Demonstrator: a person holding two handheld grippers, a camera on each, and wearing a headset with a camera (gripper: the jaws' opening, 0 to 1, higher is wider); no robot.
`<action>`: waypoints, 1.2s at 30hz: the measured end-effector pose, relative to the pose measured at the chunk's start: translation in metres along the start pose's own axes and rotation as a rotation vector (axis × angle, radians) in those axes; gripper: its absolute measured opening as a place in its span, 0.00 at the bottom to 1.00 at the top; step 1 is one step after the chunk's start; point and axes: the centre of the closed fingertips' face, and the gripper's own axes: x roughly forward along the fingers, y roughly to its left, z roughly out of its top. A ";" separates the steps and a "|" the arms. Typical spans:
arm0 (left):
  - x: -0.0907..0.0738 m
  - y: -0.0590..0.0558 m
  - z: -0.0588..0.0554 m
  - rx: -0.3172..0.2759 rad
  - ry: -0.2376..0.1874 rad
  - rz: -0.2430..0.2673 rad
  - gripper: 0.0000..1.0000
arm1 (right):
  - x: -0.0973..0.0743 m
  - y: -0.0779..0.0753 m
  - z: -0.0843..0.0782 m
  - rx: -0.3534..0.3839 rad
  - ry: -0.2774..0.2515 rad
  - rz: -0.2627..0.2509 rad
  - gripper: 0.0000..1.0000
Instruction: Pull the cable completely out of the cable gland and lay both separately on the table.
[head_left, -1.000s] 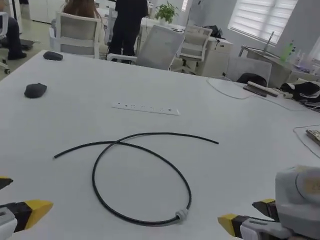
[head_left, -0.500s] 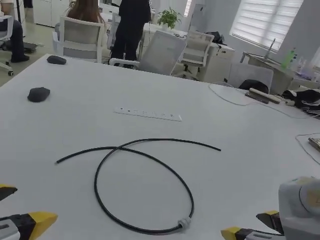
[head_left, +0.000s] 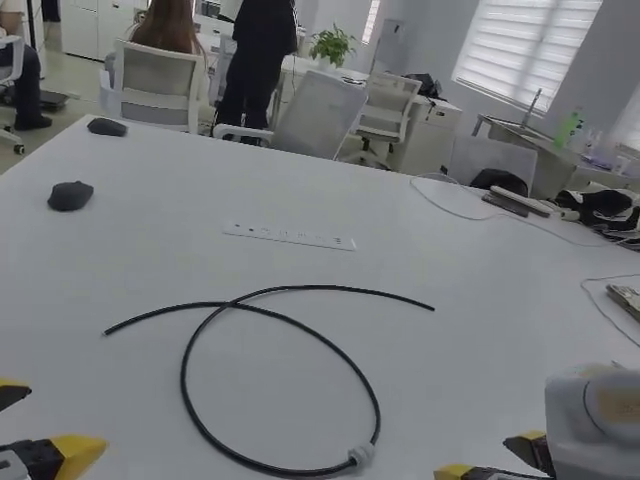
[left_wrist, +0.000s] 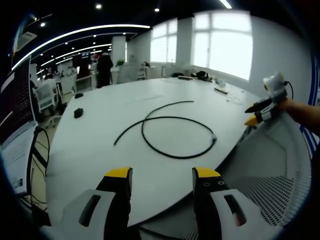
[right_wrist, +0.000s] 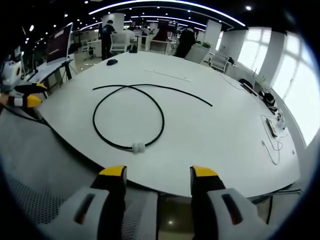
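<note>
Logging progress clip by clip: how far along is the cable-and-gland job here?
Done: nothing yet; the cable gland is still threaded on the looped black cable lying on the table. In hand: nothing; the left tool and right tool are both open and empty, short of the table's near edge. Left: grip gland and cable, pull the cable out, lay both apart.

Cable (head_left: 330, 289): thin, black, one length, lying flat on the white table (head_left: 480, 300) in a single open loop. The strands cross at the loop's 11 o'clock (as the head view has it). One free end trails toward 9 o'clock, the other toward 3 o'clock.
Cable gland (head_left: 361, 456): small, pale grey, threaded on the cable at the loop's 5 o'clock, resting on the tabletop.
</note>
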 end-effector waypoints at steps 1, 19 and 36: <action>0.000 0.000 0.000 0.000 -0.002 0.001 0.49 | 0.001 0.000 0.000 -0.004 0.005 0.002 0.52; 0.000 -0.006 0.014 0.209 0.106 0.063 0.57 | 0.004 0.016 -0.004 -0.043 0.028 0.115 0.48; 0.095 -0.109 0.083 0.342 0.082 -0.157 0.55 | -0.010 0.012 0.007 -0.118 -0.001 0.388 0.55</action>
